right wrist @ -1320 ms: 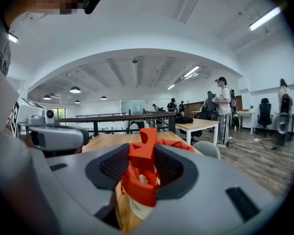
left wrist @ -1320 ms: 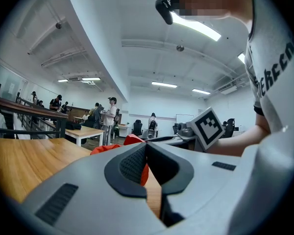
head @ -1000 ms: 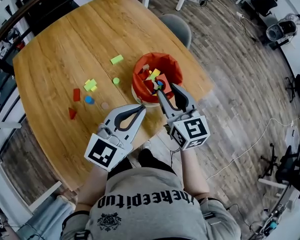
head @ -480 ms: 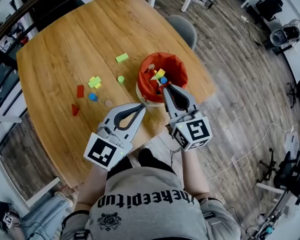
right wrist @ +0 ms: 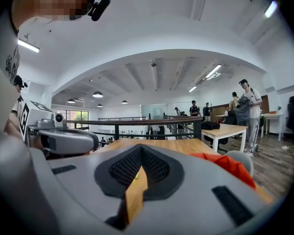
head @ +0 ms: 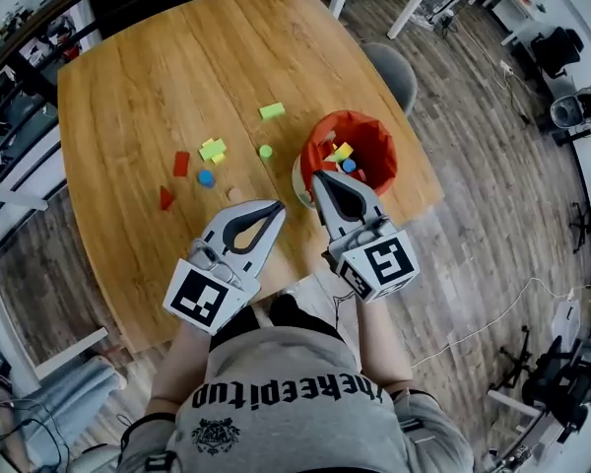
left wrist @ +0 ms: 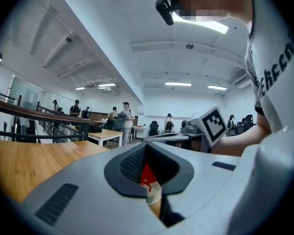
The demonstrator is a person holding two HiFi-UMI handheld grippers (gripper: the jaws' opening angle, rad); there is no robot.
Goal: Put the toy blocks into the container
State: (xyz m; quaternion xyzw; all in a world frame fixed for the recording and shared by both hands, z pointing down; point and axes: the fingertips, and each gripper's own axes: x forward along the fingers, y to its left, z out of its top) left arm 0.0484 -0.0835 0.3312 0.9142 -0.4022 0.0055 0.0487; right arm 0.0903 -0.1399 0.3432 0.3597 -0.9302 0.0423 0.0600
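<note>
Both grippers shut and empty beside the container.

Head view: my left gripper [head: 276, 207] and right gripper [head: 318, 177] reach over the near edge of the table [head: 158, 87]. The right tip is just beside the red container [head: 376, 131], mouth upward, blocks [head: 342, 152] inside. Left of it a green bar [head: 271, 110] lies with its long axis left-right, right end tilted slightly away from me. Farther left, a red block [head: 181, 164] points its long axis away from me. Left gripper view: jaws pressed together, nothing pinched, container red visible beyond them. Right gripper view: jaws have just closed on nothing; container at right.
</note>
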